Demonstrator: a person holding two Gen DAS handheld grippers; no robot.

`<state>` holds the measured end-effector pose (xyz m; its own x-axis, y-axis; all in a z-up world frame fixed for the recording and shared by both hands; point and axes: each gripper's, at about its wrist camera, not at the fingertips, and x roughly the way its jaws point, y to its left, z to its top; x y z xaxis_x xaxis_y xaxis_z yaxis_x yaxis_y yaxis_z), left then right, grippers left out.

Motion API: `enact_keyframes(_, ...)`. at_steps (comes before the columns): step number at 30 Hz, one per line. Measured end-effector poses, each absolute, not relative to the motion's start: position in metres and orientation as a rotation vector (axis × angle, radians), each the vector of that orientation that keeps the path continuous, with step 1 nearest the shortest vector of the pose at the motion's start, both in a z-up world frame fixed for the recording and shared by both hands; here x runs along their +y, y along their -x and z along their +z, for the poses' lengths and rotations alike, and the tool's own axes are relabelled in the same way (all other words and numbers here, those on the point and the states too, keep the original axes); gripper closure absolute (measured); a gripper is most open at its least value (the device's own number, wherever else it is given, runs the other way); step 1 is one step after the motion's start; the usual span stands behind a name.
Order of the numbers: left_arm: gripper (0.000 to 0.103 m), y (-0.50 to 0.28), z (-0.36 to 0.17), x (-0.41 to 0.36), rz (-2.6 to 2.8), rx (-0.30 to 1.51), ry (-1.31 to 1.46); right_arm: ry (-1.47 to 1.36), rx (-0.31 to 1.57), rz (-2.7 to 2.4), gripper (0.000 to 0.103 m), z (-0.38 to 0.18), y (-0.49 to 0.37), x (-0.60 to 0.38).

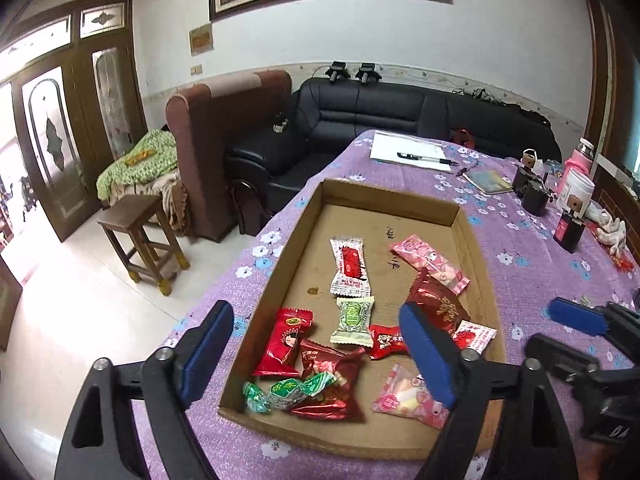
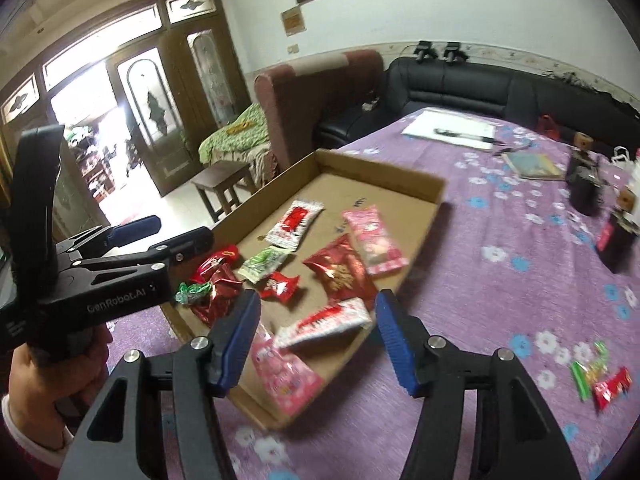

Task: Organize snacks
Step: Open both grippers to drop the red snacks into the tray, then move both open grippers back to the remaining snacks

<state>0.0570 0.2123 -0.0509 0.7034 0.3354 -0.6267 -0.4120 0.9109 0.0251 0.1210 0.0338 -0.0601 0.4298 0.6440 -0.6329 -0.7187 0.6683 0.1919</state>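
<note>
Two loose wrapped candies [image 2: 600, 380] are seen at the lower right of the right wrist view, on the purple floral surface [image 2: 500, 220], outside the cardboard tray [image 2: 436, 184]. They lie right of the right gripper [image 2: 316, 344], half-open and empty. The left gripper [image 1: 316, 360], wide and empty, hovers over snacks in the tray.

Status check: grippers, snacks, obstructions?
Left gripper open, right gripper open, both empty. Snacks lie in cardboard tray; loose candies remain on tablecloth. Nothing blocking.
</note>
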Motion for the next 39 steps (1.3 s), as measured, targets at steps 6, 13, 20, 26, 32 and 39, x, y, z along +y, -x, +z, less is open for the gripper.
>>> enact_keyframes(6, 0.011, -0.054, -0.045, 0.188, 0.426, 0.667, 0.069, 0.048, 0.716, 0.791, 0.039, -0.055, -0.113, -0.016)
enact_keyframes(13, 0.008, -0.050, -0.039, 0.161, 0.425, 0.653, 0.010, -0.052, 0.724, 0.686, 0.036, -0.067, -0.110, -0.085)
enact_keyframes(20, 0.004, -0.051, -0.031, 0.126, 0.363, 0.629, -0.035, -0.147, 0.752, 0.576, 0.036, -0.084, -0.112, -0.150)
enact_keyframes(26, 0.003, -0.066, -0.033, 0.082, 0.204, 0.644, -0.041, -0.180, 0.748, 0.498, 0.036, -0.088, -0.118, -0.192)
enact_keyframes(32, 0.003, -0.094, -0.048, 0.023, 0.042, 0.689, -0.081, -0.161, 0.747, 0.447, 0.036, -0.091, -0.129, -0.219)
enact_keyframes(39, 0.003, -0.123, -0.064, -0.004, -0.007, 0.737, -0.090, -0.083, 0.783, 0.449, 0.036, -0.100, -0.165, -0.212)
